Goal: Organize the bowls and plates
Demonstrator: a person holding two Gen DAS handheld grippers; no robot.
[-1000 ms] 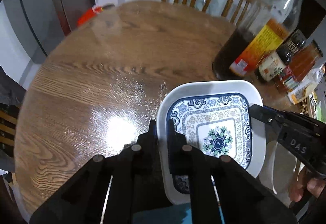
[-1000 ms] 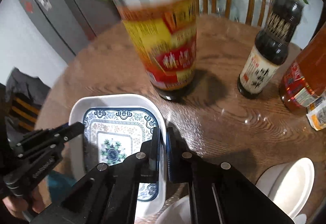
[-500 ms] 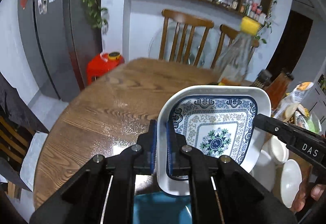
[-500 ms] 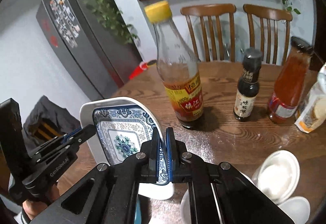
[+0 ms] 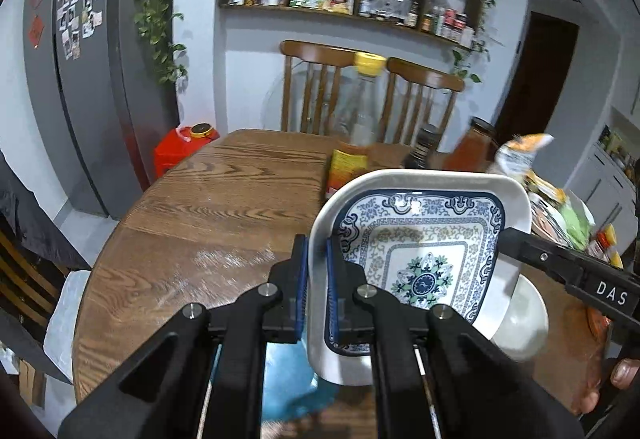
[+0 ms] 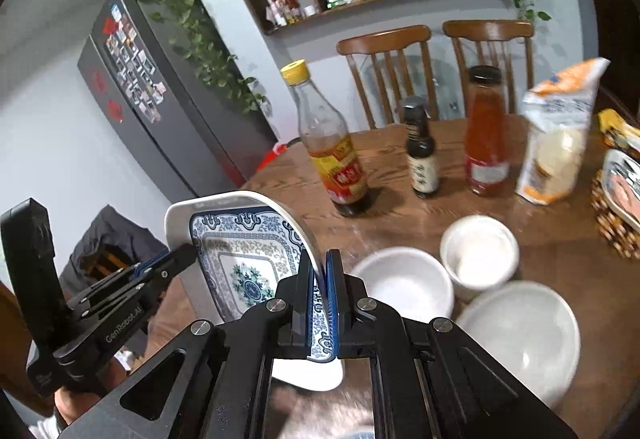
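Observation:
A square white plate with a blue floral pattern [image 5: 420,251] is held up above the round wooden table [image 5: 208,207], tilted toward me. My left gripper [image 5: 317,251] is shut on its left rim. My right gripper [image 6: 319,267] is shut on its right rim; the plate shows in the right wrist view [image 6: 244,259] too. The right gripper shows in the left wrist view [image 5: 504,239], the left gripper in the right wrist view [image 6: 188,253]. Three white bowls sit on the table: one [image 6: 404,287], a smaller one [image 6: 480,251] and a large one [image 6: 520,335].
A vinegar bottle [image 6: 332,151], a dark sauce bottle [image 6: 420,155], an orange sauce bottle [image 6: 484,135] and a flour bag [image 6: 556,147] stand behind the bowls. A basket [image 6: 616,215] sits at the right edge. Two wooden chairs [image 6: 400,67] stand beyond. Something blue [image 5: 288,383] lies under the plate.
Both grippers have lifted the plate well up off the table and tilted it more upright. The views now look across the room instead of down at the table.

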